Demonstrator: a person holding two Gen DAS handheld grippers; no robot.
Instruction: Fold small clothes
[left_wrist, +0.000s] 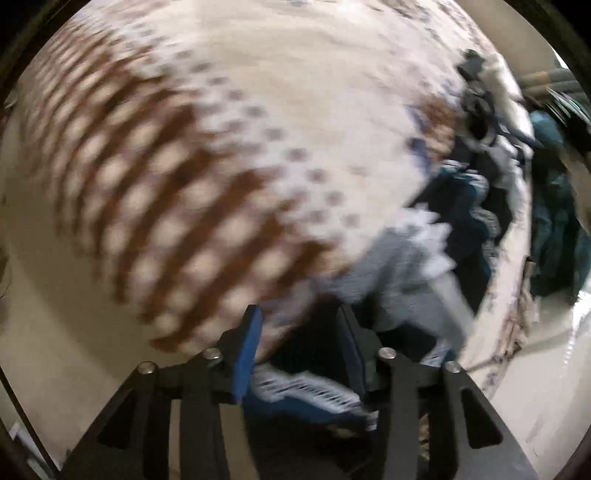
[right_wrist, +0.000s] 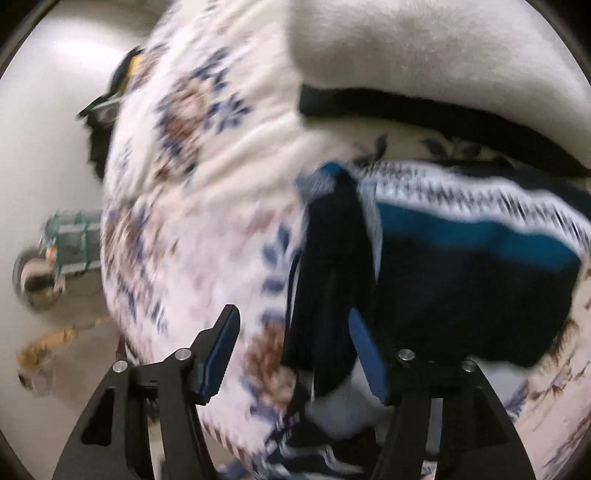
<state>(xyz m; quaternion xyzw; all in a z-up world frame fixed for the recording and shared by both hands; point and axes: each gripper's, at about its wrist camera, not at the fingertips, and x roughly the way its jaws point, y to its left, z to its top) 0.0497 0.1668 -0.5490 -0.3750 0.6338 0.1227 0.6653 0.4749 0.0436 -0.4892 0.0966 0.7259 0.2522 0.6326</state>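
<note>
In the right wrist view a navy garment (right_wrist: 461, 295) with a teal stripe and a white patterned band lies on a floral quilt (right_wrist: 192, 147). One dark fold of it hangs between the jaws, close to the right fingertip (right_wrist: 364, 343). My right gripper (right_wrist: 291, 314) is open and its pads do not press on the cloth. In the blurred left wrist view my left gripper (left_wrist: 299, 314) is open too. Navy cloth with a white patterned band (left_wrist: 306, 391) lies low between its blue pads.
A cream blanket with a brown grid pattern (left_wrist: 166, 184) covers the surface. A heap of dark and teal clothes (left_wrist: 469, 206) and a pale grey-blue piece (left_wrist: 399, 273) lie to the right. A cream cushion (right_wrist: 406, 48) is at the top. On the floor stands a small green cart (right_wrist: 70, 236).
</note>
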